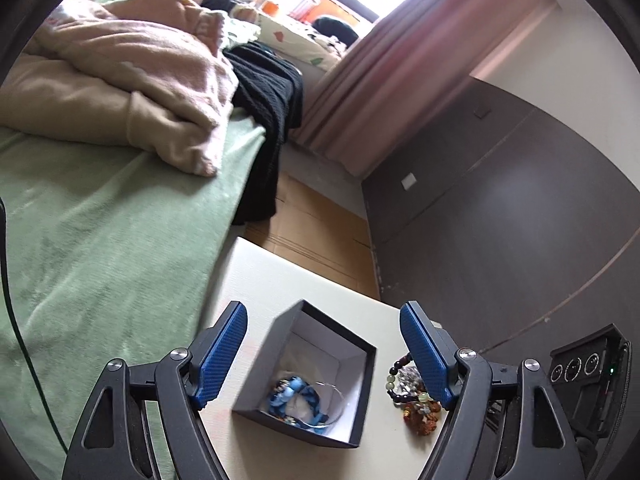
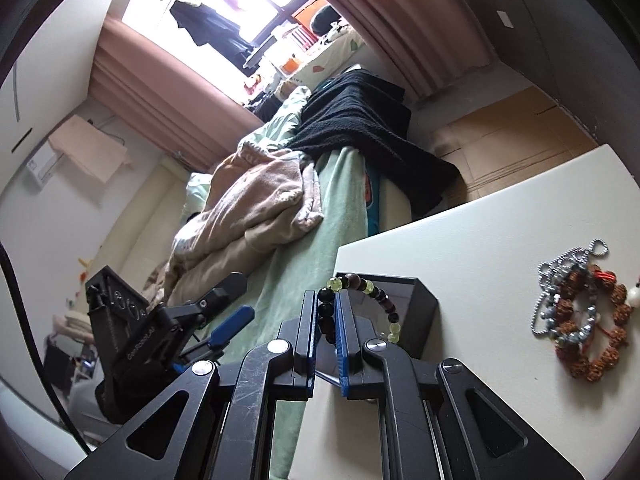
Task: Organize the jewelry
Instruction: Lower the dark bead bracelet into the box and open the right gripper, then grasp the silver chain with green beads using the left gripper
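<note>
A black box [image 1: 362, 396] with a white inside stands open on the white table [image 1: 280, 276]. In it lie a blue bracelet [image 1: 292, 392] and a clear bangle [image 1: 330, 406]. My left gripper [image 1: 324, 308] hovers over the box, open and holding nothing. My right gripper [image 2: 326, 294] is shut on a bracelet of dark and green beads [image 2: 368, 287], held up just in front of the box [image 2: 416, 300]. That bracelet [image 1: 394, 376] shows right of the box in the left wrist view, partly behind my finger. A silver chain [image 2: 560, 276] and a brown bead bracelet [image 2: 592, 320] lie heaped to the right.
A bed with a green cover [image 1: 100, 240], beige bedding [image 1: 140, 80] and a black cloth [image 1: 272, 100] runs along the table's left side. Flat cardboard [image 1: 320, 220] covers the floor beyond, and a dark cabinet [image 1: 500, 200] stands to the right. My open left gripper [image 2: 240, 300] shows over the bed.
</note>
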`<state>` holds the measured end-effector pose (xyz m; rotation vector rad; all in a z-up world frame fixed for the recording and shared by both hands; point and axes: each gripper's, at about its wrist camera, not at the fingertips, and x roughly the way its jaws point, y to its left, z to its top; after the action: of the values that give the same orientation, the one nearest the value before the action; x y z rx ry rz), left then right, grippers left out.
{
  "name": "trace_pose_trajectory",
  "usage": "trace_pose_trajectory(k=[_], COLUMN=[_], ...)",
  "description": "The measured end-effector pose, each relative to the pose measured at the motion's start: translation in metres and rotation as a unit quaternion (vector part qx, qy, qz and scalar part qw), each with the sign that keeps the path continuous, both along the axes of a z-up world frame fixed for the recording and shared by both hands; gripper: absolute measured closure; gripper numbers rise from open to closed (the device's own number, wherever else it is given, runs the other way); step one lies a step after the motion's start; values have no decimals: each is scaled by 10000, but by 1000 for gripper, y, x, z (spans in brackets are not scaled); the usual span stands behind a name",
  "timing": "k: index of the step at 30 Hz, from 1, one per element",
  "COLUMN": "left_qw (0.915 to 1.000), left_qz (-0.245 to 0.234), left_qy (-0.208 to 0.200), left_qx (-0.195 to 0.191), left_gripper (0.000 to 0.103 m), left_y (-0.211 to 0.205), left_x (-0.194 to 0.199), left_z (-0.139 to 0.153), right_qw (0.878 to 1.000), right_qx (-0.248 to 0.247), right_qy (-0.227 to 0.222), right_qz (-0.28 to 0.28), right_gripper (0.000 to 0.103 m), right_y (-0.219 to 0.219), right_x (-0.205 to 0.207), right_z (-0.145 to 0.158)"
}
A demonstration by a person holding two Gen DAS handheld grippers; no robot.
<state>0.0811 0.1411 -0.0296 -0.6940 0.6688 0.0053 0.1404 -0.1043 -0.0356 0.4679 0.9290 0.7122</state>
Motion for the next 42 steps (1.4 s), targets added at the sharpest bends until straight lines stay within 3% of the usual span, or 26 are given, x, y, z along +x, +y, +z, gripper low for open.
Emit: trace_pose_trajectory(k=[6,12,13,15,16,17,22,28,34,38,42], left_qw=[9986,9982,9981,9982,9984,9986,9987,9989,9977,9970,9963], left_qz=[484,573,580,533,491,450,328,103,-164,-365,-608], left_qy=[-61,-1,-3,12,25,25,53,69,33,-16,3], left_qx=[-225,177,219,264,265,259,382,447,661,677,616], left_gripper=[24,24,24,24,24,24,24,24,24,24,24], left_y=[17,15,14,11,9,8,-6,-28,-60,-82,-106], left_x=[-11,-11,-11,-10,-9,-9,-6,-2,3,8,15], left_z=[0,5,5,5,5,4,3,3,5,4,-1], right_qw=[9999,9989,9986,9985,9985,9987,9988,9974,9946,9906,9870], right_qx=[-75,-466,-515,-410,-396,-402,-378,-454,-569,-676,-747], right_qy=[-6,-6,78,322,352,300,273,140,101,104,276], right_qz=[101,-51,-1,193,169,99,-116,-540,-860,-1184,-1397], right_gripper=[93,93,90,65,45,40,39,24,22,11,10], right_y=[19,27,30,33,32,28,-1,-46,-87,-116,-134], right_x=[-1,3,4,7,7,6,2,-11,-20,-27,-28], right_z=[-11,-17,-21,-27,-28,-27,-18,-5,9,13,11])
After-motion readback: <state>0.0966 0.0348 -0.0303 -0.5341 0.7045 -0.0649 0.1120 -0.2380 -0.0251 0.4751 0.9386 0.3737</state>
